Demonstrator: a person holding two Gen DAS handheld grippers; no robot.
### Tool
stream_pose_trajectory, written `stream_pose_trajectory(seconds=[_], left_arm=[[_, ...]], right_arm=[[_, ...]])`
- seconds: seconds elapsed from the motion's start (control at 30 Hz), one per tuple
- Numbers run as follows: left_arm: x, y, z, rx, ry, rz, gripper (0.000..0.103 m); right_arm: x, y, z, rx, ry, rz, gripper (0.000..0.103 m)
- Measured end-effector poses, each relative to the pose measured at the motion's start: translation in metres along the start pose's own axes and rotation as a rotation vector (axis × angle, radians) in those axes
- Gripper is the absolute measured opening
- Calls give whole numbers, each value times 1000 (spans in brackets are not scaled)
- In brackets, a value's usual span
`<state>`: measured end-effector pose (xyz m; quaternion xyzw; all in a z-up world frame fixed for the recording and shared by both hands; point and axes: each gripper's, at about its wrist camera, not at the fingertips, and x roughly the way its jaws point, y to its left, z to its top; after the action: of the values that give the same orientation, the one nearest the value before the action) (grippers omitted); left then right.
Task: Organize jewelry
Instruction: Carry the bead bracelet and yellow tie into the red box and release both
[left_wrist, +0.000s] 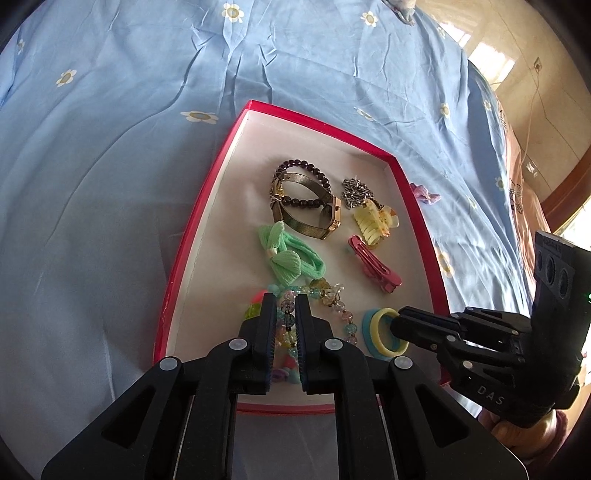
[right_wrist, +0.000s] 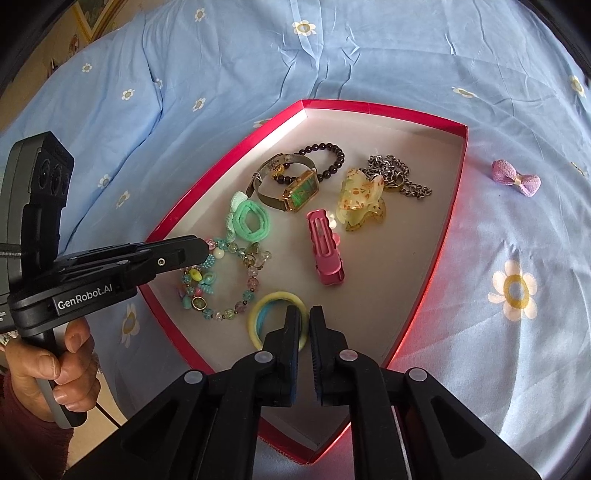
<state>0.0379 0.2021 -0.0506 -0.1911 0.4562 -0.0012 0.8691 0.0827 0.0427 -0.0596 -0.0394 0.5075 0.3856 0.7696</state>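
A red box (right_wrist: 454, 192) with a white floor lies on the bed. My left gripper (left_wrist: 286, 297) points down at its near left part, shut on a pastel beaded bracelet (right_wrist: 236, 280) whose beads show between the pads; the rest of the bracelet lies on the box floor. My right gripper (right_wrist: 303, 310) is down at the near right part, its pads closed on the rim of a yellow and blue hair tie (right_wrist: 271, 299) that lies flat. From the left wrist view, the right gripper (left_wrist: 397, 319) meets the hair tie (left_wrist: 384, 339) at its edge.
Further back in the box (left_wrist: 417, 221) lie a green bow tie (left_wrist: 288, 258), a pink clip (left_wrist: 373, 267), a yellow claw clip (left_wrist: 369, 221), a watch (right_wrist: 301, 190), a dark bead bracelet (right_wrist: 332, 155) and a chain (right_wrist: 399, 173). A lilac bow (right_wrist: 515, 179) sits on the blue flowered sheet (right_wrist: 406, 55).
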Motion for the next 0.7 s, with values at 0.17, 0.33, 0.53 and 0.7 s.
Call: stream_pose_trajectory(seconds=[0.17,0.33,0.53,0.7], left_arm=[[-3,-1,0,0,-3,7,15],[-6,-3,-1,1,-4,15,24],[-11,-5,-3,4,-6,20,29],[-20,-14,-6,29,-27,34,36]], right_arm=[[-5,1,-1,2,-15,3,25],[-9,-2,-4,21,-26,8,26],[-20,-6,-6,43,-55,22,28],[-34,-9,-8,63,-112,33,37]])
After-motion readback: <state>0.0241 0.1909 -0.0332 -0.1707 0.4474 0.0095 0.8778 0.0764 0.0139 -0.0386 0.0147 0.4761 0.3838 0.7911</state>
